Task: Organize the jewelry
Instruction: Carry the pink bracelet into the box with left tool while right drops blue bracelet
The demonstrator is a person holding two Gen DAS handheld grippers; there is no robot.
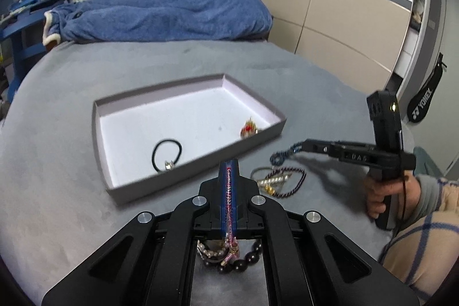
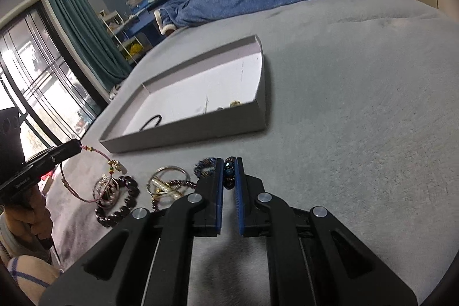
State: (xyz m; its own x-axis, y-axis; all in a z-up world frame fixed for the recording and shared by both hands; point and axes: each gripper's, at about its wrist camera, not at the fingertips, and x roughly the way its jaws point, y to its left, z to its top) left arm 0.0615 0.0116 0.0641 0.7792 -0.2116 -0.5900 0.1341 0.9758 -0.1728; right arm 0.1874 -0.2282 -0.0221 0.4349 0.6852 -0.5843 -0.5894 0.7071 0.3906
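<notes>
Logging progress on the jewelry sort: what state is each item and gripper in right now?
left gripper: shut on pink cord bracelet, partly lifted
right gripper: shut on blue beaded bracelet
shallow box: open, lidless
black hair tie: lying in box
red-gold ornament: lying in box
dark bead bracelet: loose on bed
silver bangles: loose on bed

We view a grey bed cover along the left gripper, whose blue pads are closed on a pink cord bracelet; a dark bead bracelet lies below it. Ahead sits a shallow grey box holding a black hair tie and a red-and-gold ornament. At right, a hand holds the right gripper, clamped on a blue beaded bracelet above a cluster of bangles.
</notes>
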